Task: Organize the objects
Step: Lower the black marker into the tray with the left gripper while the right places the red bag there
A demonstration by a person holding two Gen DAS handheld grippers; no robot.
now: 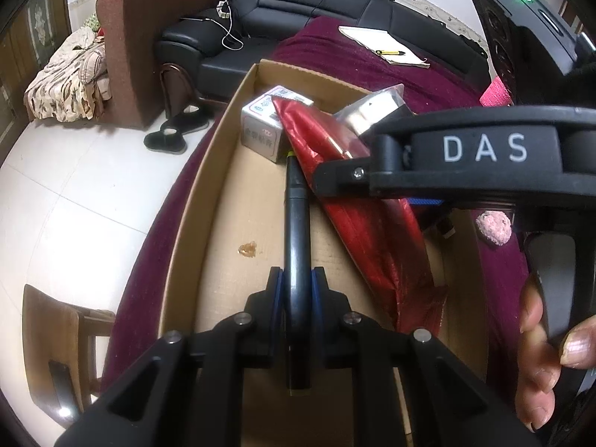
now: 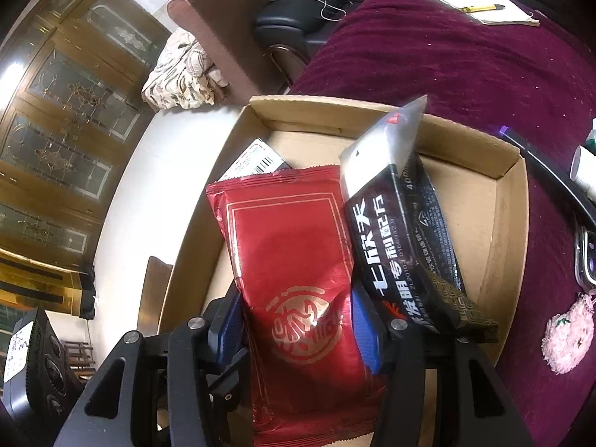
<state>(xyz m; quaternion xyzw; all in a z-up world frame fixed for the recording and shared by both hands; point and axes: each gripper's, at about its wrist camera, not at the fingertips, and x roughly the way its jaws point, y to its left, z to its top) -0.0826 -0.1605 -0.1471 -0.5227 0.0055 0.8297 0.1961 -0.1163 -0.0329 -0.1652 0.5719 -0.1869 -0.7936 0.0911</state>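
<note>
Trouble is most likely inside the cardboard box [image 2: 508,201], which sits on the table under a maroon cloth [image 2: 465,59] and is already crowded. The left gripper [image 1: 298,290] has its jaws clamped tight on a dark pen [image 1: 296,223] held low over the box floor, tip toward the small silver carton [image 1: 260,130] at the far left corner. The right gripper [image 2: 298,320] has its jaws about halfway apart around a red foil packet [image 2: 294,260]; whether the pads press it I cannot tell. That packet may slide or flop onto the pen. The black packet [image 2: 406,238] leans on the red one near the box's right wall and could topple if its support shifts. The two grippers work close together and might knock each other.
</note>
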